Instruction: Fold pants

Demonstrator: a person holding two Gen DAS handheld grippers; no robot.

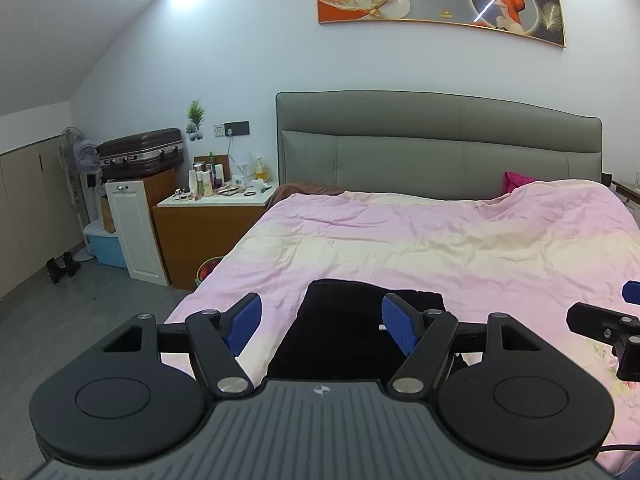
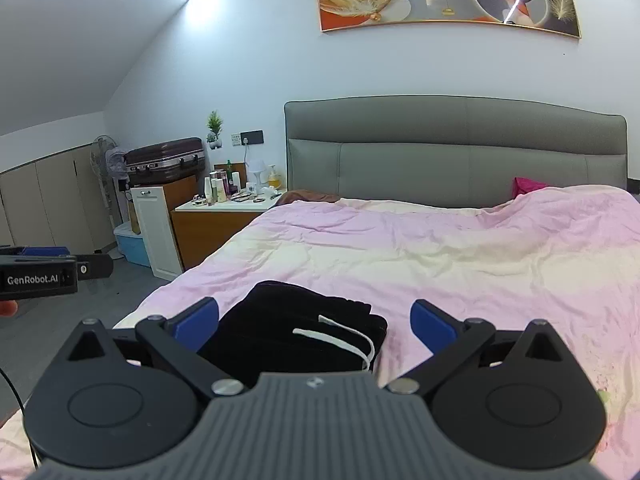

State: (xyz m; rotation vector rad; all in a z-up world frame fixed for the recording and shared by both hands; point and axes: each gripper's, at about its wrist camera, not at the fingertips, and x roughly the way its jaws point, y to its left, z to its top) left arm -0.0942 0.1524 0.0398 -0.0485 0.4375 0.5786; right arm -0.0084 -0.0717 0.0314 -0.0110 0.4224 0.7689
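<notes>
The black pants (image 1: 340,328) lie folded in a compact bundle on the pink duvet (image 1: 440,248) near the foot of the bed. In the right wrist view the pants (image 2: 296,332) show a white drawstring (image 2: 340,336) on top. My left gripper (image 1: 322,322) is open and empty, held above the bundle. My right gripper (image 2: 314,326) is open and empty too, just above and short of the pants. The right gripper shows at the right edge of the left wrist view (image 1: 608,324); the left gripper's body shows at the left edge of the right wrist view (image 2: 48,272).
A grey padded headboard (image 1: 440,148) stands at the far end of the bed. A nightstand (image 1: 212,216) crowded with bottles stands to the left, with a white cabinet (image 1: 136,228), a suitcase (image 1: 140,152) and a fan (image 1: 74,168). Grey floor (image 1: 80,312) lies left of the bed.
</notes>
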